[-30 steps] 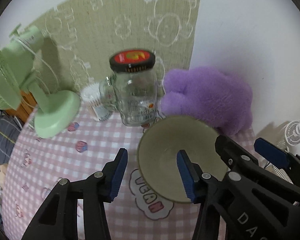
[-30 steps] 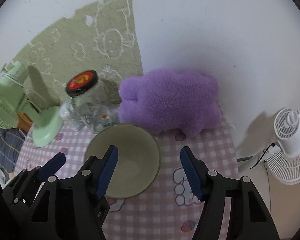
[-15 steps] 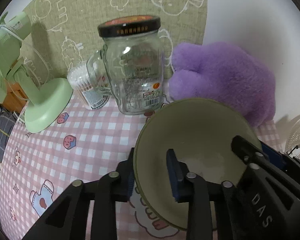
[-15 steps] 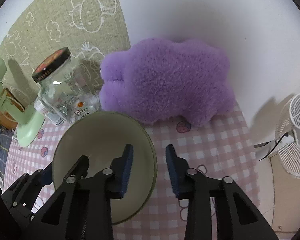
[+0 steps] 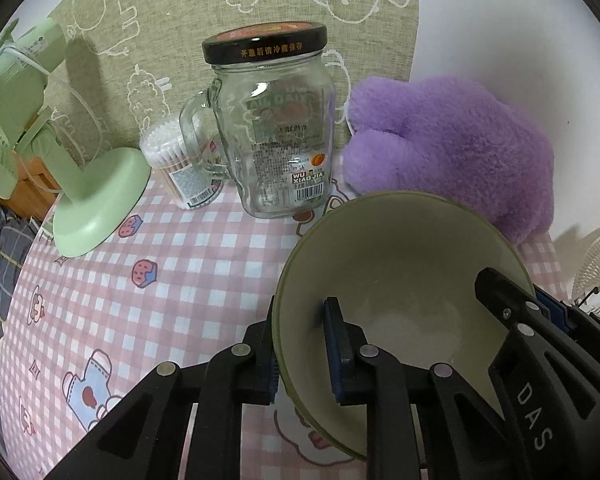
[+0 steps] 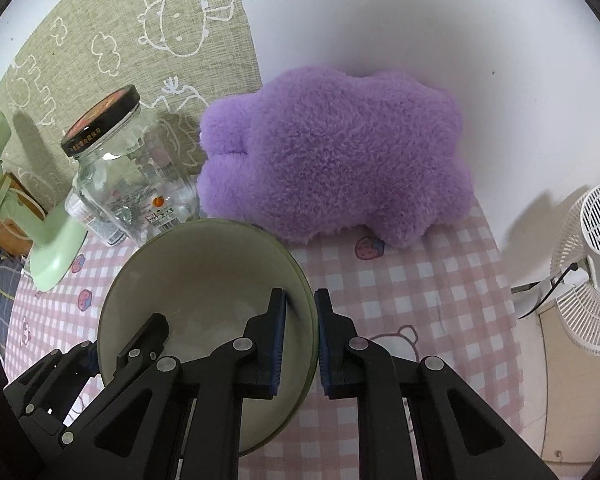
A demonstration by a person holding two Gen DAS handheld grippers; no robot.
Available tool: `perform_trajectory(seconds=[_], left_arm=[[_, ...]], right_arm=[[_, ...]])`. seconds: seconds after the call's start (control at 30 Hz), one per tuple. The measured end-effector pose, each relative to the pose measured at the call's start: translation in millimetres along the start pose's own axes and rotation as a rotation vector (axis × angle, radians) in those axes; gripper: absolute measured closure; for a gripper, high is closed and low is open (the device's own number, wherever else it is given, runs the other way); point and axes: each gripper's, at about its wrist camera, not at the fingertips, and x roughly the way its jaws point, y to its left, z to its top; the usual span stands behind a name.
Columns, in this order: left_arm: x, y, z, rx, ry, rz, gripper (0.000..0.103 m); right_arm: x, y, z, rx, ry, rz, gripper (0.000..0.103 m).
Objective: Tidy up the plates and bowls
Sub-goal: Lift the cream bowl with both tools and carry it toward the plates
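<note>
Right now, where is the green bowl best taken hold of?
By the thin rim of the green bowl, coming from above at opposite sides. The left tool and right tool each straddle the wall, one pad inside, one outside.

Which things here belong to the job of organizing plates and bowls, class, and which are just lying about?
Part of the job:
- green bowl
- left gripper, shut on its rim
- right gripper, shut on the opposite rim

Lying about:
- glass jar
- purple plush
- green fan
- cotton swab tub
- white fan
</note>
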Motion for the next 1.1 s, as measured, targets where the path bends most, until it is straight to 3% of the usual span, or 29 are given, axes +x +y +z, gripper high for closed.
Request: perform_trajectory(seconds=[0.2, 0.6, 1.1], left_arm=[[-21, 3, -3, -0.009, -0.006, -0.013, 0.086], [-100, 16, -17, 0.011, -0.083, -0.032, 0.086], [-207, 66, -66, 0.027, -0.204, -0.076, 0.086]], right_arm=[[-26, 0, -4, 0.005, -0.011, -0.005, 0.086], [-108, 12, -20, 0.015, -0.075, -0.016, 0.086], [-230, 61, -77, 0.037, -0.18, -0.048, 0.086]])
